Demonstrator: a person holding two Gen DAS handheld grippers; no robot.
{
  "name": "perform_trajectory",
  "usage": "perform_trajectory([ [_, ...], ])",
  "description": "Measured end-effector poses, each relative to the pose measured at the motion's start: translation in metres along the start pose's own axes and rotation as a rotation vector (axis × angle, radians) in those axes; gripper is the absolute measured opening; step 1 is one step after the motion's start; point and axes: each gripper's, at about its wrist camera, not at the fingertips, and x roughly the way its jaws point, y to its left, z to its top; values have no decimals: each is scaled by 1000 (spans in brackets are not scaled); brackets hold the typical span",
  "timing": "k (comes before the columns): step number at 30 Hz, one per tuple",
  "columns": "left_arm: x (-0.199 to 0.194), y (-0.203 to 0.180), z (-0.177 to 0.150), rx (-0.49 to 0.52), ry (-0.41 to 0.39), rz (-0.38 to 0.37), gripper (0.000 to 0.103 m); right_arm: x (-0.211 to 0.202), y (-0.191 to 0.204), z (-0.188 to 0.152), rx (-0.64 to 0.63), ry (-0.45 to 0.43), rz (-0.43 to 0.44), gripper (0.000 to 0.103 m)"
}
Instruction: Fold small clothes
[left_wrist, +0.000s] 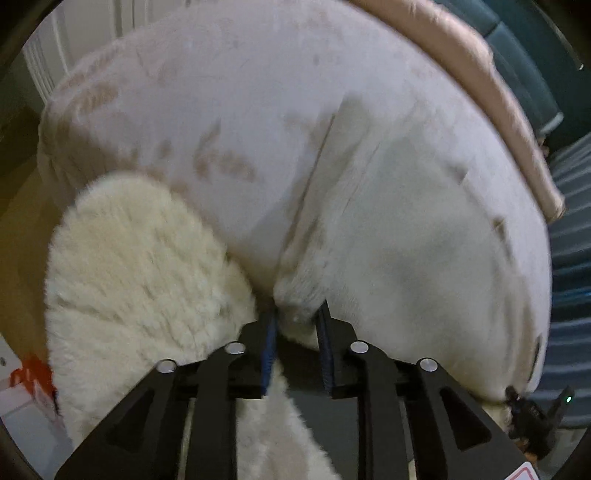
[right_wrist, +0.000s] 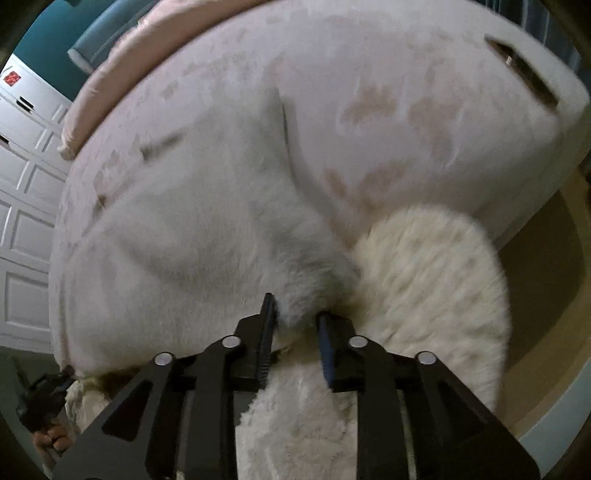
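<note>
The left claw (left_wrist: 297, 317) is pinched shut on a bunch of the white coat (left_wrist: 406, 229), and the right claw (right_wrist: 293, 314) is pinched shut on another bunch of it. The coat hangs spread out just ahead of both claws, smooth side facing them. Each claw holds one end, likely so the coat stretches wide and flat before it is folded. A fluffy flap (left_wrist: 140, 266) of its lining has turned out beside the left claw's outer finger and drops under both claws. A pink edge (left_wrist: 480, 92) shows far behind the coat. Both views are blurry, so the coat is probably swinging.
</note>
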Motion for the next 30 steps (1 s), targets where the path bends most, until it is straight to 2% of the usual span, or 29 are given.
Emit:
perform_trajectory([
  [1, -13, -3, 8, -5, -47, -16, 38, -12, 0, 7, 0, -41, 6, 28],
  [2, -24, -6, 15, -9, -97, -33, 44, -17, -1, 12, -1, -70, 4, 46],
  [3, -35, -11, 25, -13, -155, -51, 58, -24, 1, 19, -6, -117, -8, 57],
  [4, -40, -17, 34, -10, -188, -65, 66, -29, 3, 27, -17, -167, -17, 67],
  [5, -41, -22, 43, -1, -211, -80, 67, -34, 10, 40, -40, -217, -28, 66],
  [7, -33, -42, 70, 31, -217, -89, 67, -30, 21, 62, -62, -241, -11, 67],
  [10, -8, -64, 96, 83, -202, -93, 71, -14, 45, 94, -117, -268, 30, 76],
  [12, 20, -75, 108, 95, -170, -75, 71, 10, 56, 111, -148, -246, 20, 76],
  [15, 69, -84, 121, 85, -65, -53, 71, 57, 65, 125, -135, -182, -11, 76],
  [16, 80, -83, 121, 85, -43, -60, 67, 70, 70, 128, -121, -163, -22, 71],
  [17, 92, -83, 119, 95, -39, -39, 58, 86, 68, 129, -99, -123, -38, 41],
  [18, 96, -84, 118, 118, -45, -13, 33, 94, 69, 128, -90, -90, -41, 28],
  [19, 95, -86, 118, 149, -54, -1, 7, 92, 69, 128, -82, -93, -36, 15],
  [21, 73, -91, 121, 171, -101, -46, 6, 58, 74, 128, -77, -186, 70, 13],
  [24, 17, -99, 124, 208, -236, -130, 6, -1, 75, 123, -83, -345, 228, 11],
  [25, 7, -102, 126, 207, -260, -136, 6, -9, 73, 121, -84, -373, 238, 11],
  [27, 9, -98, 134, 190, -267, -117, 6, 1, 65, 126, -70, -366, 189, 11],
  [29, 46, -91, 141, 196, -216, -26, 6, 47, 50, 138, -37, -260, 90, 10],
  [30, 73, -85, 142, 198, -162, 28, 6, 70, 42, 143, -14, -196, 47, 10],
])
